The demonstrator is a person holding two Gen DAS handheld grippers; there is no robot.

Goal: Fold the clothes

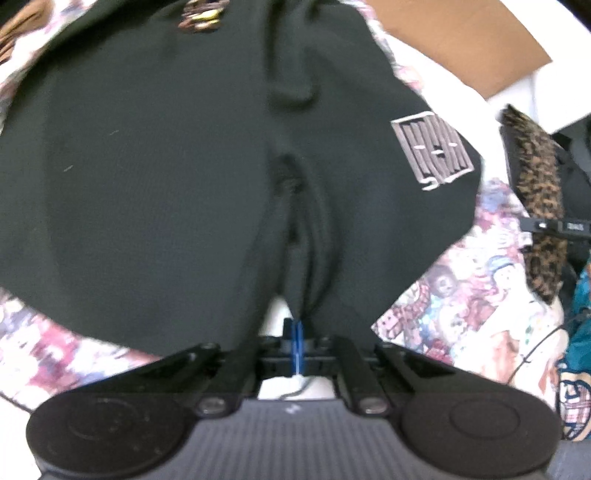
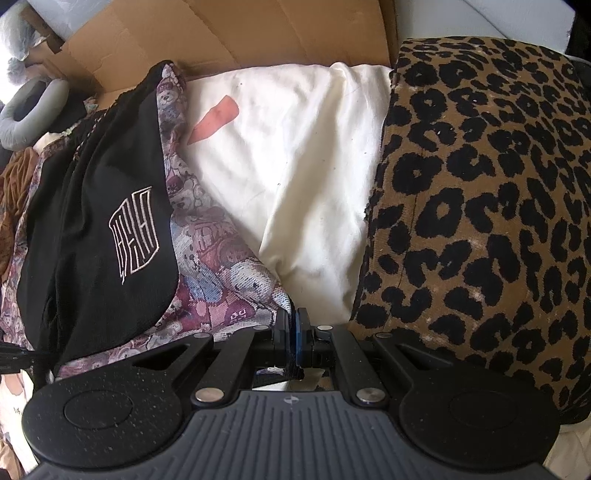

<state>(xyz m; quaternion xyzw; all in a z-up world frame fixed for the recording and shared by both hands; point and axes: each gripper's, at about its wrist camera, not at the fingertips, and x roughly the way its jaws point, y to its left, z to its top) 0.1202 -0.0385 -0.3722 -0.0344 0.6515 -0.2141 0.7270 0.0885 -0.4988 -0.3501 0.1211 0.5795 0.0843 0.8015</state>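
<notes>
The left gripper (image 1: 298, 334) is pinching a gathered ridge of the black garment (image 1: 166, 177), its blue pads pressed together with cloth bunched up between them, so the fabric is fanning out directly ahead of it and to both sides, draped over the teddy-bear patterned blanket (image 1: 454, 295). The right gripper (image 2: 297, 332) is sitting with its pads squeezed together too, and nothing is showing between them; the same garment is lying well off to its left, while a white pillow (image 2: 295, 166) is spreading straight ahead and a leopard-print cushion (image 2: 480, 221) is rising close on its right. As for progress, I judge the garment to be in the middle of handling: it is lying as a broad dark sheet with an embroidered logo (image 1: 432, 155) facing up, a crease running toward the left gripper, and no neat folded packet is showing, though how many folds are already in it cannot be read from here. Counting: one black garment, one logo patch, one patterned blanket, one white pillow, one leopard cushion, one cardboard sheet (image 2: 240, 33) far ahead, two grippers.
</notes>
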